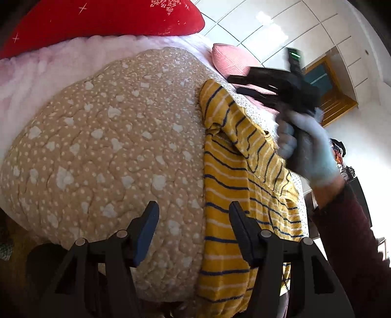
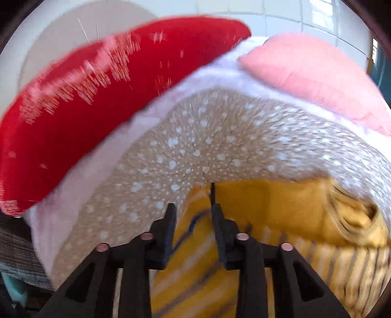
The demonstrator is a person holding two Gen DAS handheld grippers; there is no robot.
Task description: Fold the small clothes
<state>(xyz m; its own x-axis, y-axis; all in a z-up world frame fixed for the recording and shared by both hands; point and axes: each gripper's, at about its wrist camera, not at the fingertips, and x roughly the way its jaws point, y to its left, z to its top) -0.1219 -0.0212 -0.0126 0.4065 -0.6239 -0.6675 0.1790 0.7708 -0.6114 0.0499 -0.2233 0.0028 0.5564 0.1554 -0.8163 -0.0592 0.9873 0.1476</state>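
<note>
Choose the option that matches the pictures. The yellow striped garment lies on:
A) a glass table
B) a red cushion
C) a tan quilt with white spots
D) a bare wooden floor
C: in the left wrist view the yellow striped garment rests on the tan quilt with white spots, while the red cushion sits farther back, apart from it.
</note>
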